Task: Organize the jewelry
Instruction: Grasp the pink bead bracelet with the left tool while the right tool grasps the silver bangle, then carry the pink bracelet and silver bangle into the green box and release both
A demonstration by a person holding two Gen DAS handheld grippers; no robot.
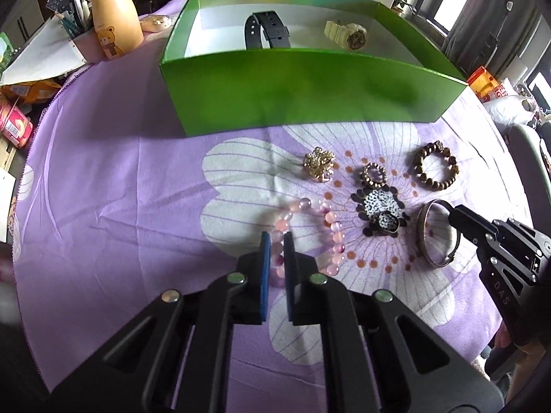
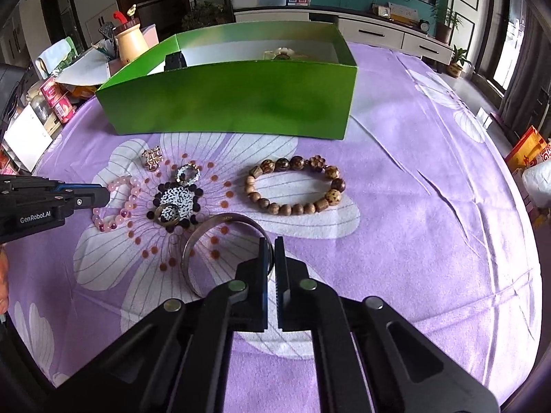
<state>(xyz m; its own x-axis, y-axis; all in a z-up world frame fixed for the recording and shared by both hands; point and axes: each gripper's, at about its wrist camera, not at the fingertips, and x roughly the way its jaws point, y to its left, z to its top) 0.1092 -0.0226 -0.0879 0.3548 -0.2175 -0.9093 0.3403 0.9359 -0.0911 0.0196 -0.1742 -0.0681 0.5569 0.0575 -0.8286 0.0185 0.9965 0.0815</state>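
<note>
On the purple flowered cloth [image 1: 120, 179] lies a pink bead bracelet [image 1: 332, 227], and my left gripper [image 1: 276, 241] is shut on its near-left beads. The right wrist view shows that left gripper [image 2: 103, 194] at the bracelet [image 2: 132, 189] from the side. My right gripper [image 2: 272, 244] is shut on the rim of a metal bangle [image 2: 220, 218], which still rests on the cloth; in the left wrist view the right gripper [image 1: 451, 216] pinches the bangle [image 1: 422, 237]. Behind stands a green box [image 1: 310, 93] holding a black watch [image 1: 265, 31] and a cream watch [image 1: 347, 32].
Loose on the cloth: a wooden bead bracelet [image 2: 296, 186], a gold brooch [image 2: 152, 158], a small sparkly ring [image 2: 187, 173] and a black-and-white beaded piece [image 2: 175, 199]. A bear-printed jar [image 1: 115, 17] and snack packets [image 1: 13, 124] crowd the left edge.
</note>
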